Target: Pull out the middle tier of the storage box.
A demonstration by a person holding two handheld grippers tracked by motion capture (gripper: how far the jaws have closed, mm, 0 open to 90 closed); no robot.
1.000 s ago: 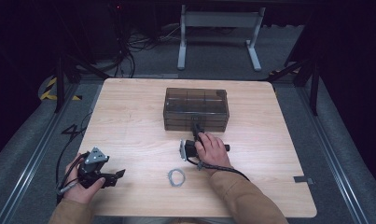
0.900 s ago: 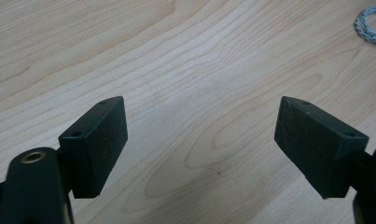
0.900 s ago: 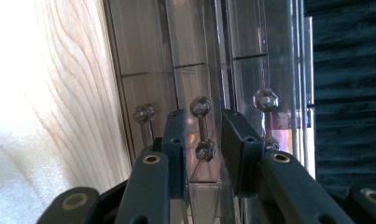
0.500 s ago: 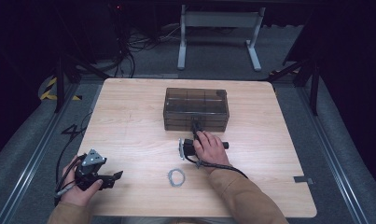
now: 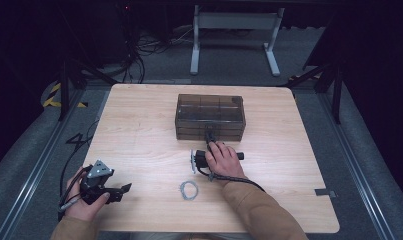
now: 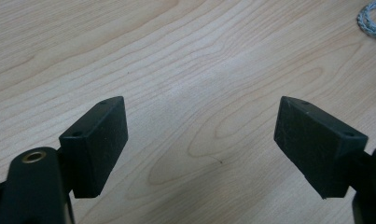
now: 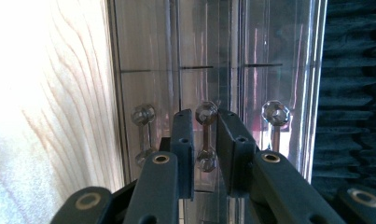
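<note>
Drawer box [image 5: 210, 116], smoky and see-through, sits at the table's [image 5: 139, 130] far middle, its contents hard to make out. Right hand [image 5: 221, 159] lies turned on its side, the right gripper [image 7: 205, 133] closing around the middle drawer handle [image 7: 205, 135]; contact is unclear. Left gripper [image 5: 120, 191] rests near-left, gaping, empty. Small grey ring [image 5: 189, 190] lies between them.

The table [image 5: 139, 130] is showing pale, matt wood grain. Ahead of the right gripper [image 7: 205, 126], the drawer box [image 5: 210, 116] is gleaming as smoky clear plastic with glassy knobs [image 7: 206, 112]. The grippers' jaws are looking matt black.
</note>
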